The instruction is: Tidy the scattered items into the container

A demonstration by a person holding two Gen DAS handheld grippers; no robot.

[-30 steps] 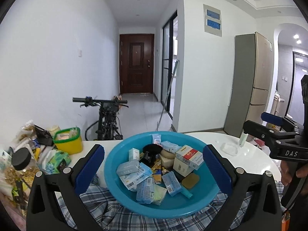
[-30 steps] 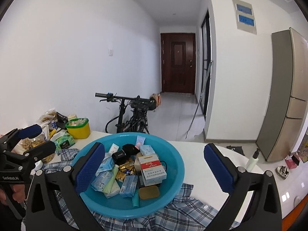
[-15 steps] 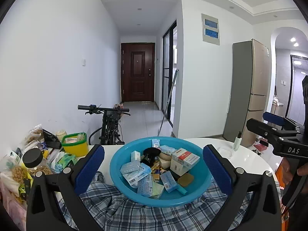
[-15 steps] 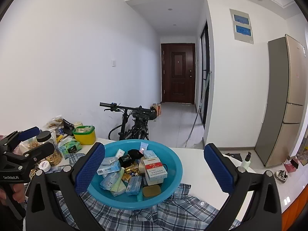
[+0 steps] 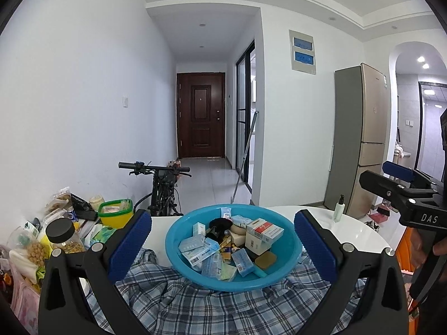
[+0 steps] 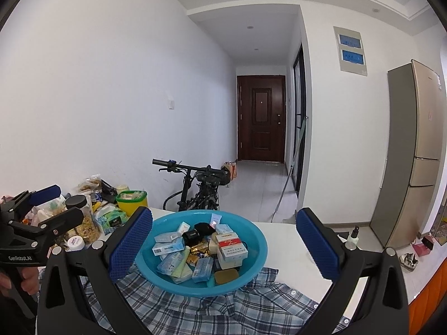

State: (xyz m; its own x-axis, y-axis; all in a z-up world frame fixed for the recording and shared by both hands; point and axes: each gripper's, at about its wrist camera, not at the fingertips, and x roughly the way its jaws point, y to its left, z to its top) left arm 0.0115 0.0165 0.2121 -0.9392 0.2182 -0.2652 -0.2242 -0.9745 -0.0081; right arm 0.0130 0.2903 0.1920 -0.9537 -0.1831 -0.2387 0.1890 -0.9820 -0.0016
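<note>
Though the round blue plastic basin (image 5: 290, 270) held many small boxes, the task looked nearly finished. Both the left gripper (image 5: 223, 247) and the right gripper (image 6: 225, 247) gaped wide, empty.

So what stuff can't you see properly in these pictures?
- Bottom of the blue basin, both views: the piled boxes cover it.
- Table under the plaid shirt, both views: the cloth hides it.
- Print on the red and white box: too small to read.
- Person holding the grippers: cut off by the edges, only a hand shows.
</note>
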